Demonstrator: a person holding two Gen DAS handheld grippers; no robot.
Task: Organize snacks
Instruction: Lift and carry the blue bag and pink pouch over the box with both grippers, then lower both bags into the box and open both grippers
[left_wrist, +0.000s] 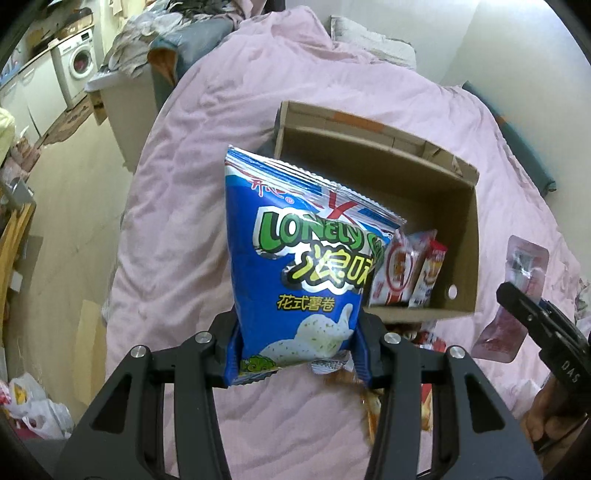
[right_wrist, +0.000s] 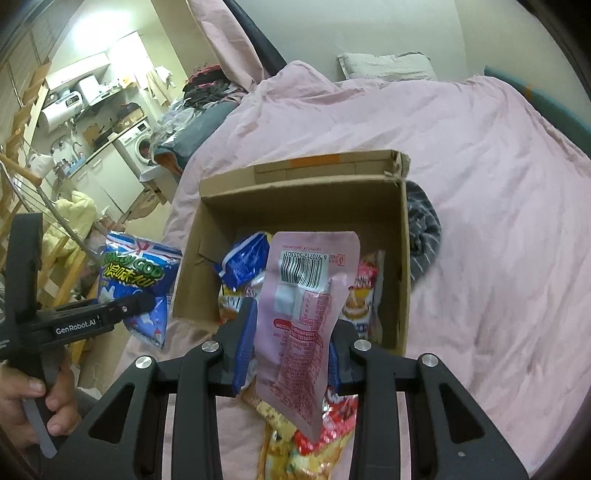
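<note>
Above the bed (left_wrist: 177, 192), your left tongs (left_wrist: 295, 354) clamp a blue chip bag (left_wrist: 295, 266); right tongs (right_wrist: 291, 350) clamp a pink pouch (right_wrist: 306, 314) by the box (right_wrist: 295, 199).

A blue Lonely God chip bag (left_wrist: 295, 266) stands upright, its bottom edge pinched, raised above the pink bed just left of an open cardboard box (left_wrist: 458, 236). A pink pouch (right_wrist: 306, 317) hangs upright with its barcode side showing, over the box's near edge. Inside the box (right_wrist: 402, 258) lie several packets: a blue-and-white one (right_wrist: 245, 264) and red-and-white ones (left_wrist: 402, 269). More snack packets (right_wrist: 314, 443) lie on the bed in front of the box.
</note>
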